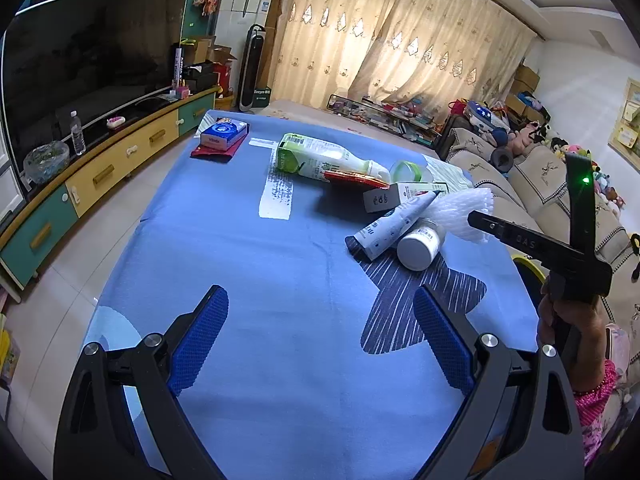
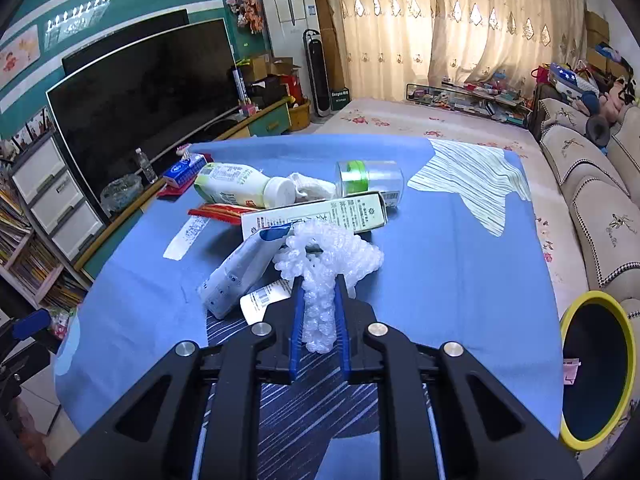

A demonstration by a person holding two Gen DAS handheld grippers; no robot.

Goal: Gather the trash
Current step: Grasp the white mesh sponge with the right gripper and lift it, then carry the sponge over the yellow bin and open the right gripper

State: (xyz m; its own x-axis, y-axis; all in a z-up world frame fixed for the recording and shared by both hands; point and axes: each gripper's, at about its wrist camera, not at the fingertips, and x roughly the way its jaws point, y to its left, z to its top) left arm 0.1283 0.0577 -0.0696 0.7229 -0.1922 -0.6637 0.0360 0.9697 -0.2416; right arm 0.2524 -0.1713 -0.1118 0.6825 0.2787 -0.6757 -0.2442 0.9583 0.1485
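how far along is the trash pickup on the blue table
Nothing looks binned yet, though the bin's inside is too dark to tell. In hand: the right gripper is shut on the white foam netting; the left gripper is open. Left: milk bottle, long box, pouch. The yellow-rimmed bin waits beside the table.

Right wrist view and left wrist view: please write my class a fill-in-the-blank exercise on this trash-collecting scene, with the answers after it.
1. The right gripper is shut on the white ____ net.
2. The left gripper has its jaws ____.
3. The tablecloth is mostly ____.
4. The bin beside the table has a ____ rim.

Answers: foam; open; blue; yellow
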